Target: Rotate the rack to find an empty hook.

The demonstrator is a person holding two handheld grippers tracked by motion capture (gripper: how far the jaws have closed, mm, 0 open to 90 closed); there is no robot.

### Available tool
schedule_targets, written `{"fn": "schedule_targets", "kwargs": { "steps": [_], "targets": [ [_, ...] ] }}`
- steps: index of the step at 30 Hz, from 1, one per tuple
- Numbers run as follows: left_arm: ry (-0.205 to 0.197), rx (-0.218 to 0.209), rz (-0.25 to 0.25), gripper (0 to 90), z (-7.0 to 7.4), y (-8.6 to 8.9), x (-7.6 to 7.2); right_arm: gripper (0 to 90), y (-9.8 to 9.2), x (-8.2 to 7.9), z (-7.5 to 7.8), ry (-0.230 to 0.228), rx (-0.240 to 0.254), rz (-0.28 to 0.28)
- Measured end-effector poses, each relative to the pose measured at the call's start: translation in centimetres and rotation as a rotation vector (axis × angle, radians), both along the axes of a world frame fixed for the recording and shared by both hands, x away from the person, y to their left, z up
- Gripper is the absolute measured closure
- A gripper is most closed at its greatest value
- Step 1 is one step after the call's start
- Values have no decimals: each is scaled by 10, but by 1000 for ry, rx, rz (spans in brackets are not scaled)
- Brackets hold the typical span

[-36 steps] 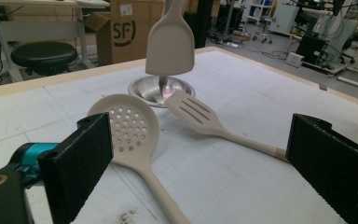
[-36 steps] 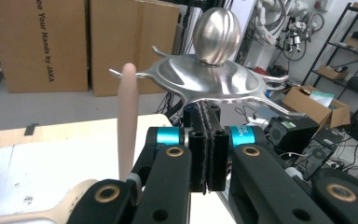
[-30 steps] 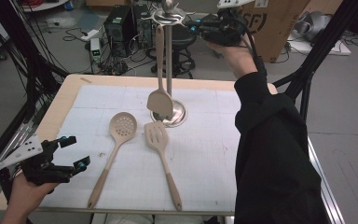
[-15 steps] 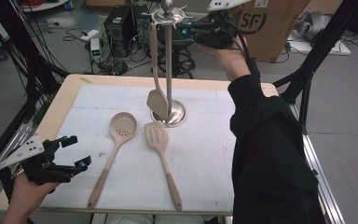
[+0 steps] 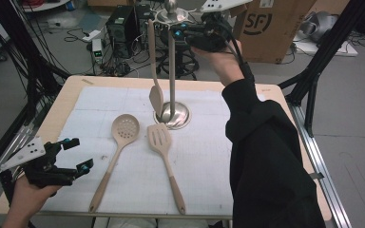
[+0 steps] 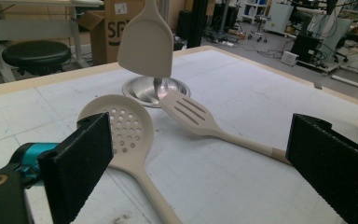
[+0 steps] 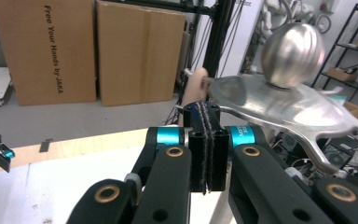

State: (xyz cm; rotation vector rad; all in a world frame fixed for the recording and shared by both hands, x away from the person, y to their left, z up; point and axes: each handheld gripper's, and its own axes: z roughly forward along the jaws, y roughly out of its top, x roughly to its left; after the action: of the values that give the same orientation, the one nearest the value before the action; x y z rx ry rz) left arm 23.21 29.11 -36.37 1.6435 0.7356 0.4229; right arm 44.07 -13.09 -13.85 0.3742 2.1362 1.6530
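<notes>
White gridded mat [image 5: 209,156] covers most of the light wooden table [image 5: 66,102], and that's the biggest thing in front of me. Behind it on the floor there's a brown cardboard box [image 5: 266,23].

Next down is the steel utensil stand [image 5: 172,71], round base sitting on the far middle of the mat, pole going up to a flat hook plate with a ball on top [image 7: 292,49]. A beige spatula [image 5: 155,92] hangs from one of the hooks, blade down just above the base, a bit left of the pole.

Two more beige utensils lie flat on the mat in front of the stand: a slotted turner [image 5: 164,156] on the right, and a round skimmer with holes [image 5: 119,147] just beside it on the left. Their heads point toward the stand; they're close but not touching.

My right gripper [image 5: 186,33] is up at the hook plate, jaws clenched pad to pad with nothing between them, right next to the top of the hanging spatula's handle [image 7: 196,88].

My left gripper [image 5: 78,154] sits low at the near left corner, jaws released and wide, holding nothing, aimed at the skimmer.
</notes>
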Motion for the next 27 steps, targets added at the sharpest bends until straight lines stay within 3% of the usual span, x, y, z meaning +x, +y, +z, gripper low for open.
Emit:
{"fn": "schedule_targets", "kwargs": {
  "steps": [11,19,27],
  "targets": [
    [-1,0,-1,78,0,0,0,900,3,0,-1,-6,-14,-6],
    [6,4,0,78,-2,0,1,900,-20,-1,-6,9,-20,-27],
    [8,3,0,78,-2,-1,1,900,-43,5,-6,17,8,-76]
  ]
}}
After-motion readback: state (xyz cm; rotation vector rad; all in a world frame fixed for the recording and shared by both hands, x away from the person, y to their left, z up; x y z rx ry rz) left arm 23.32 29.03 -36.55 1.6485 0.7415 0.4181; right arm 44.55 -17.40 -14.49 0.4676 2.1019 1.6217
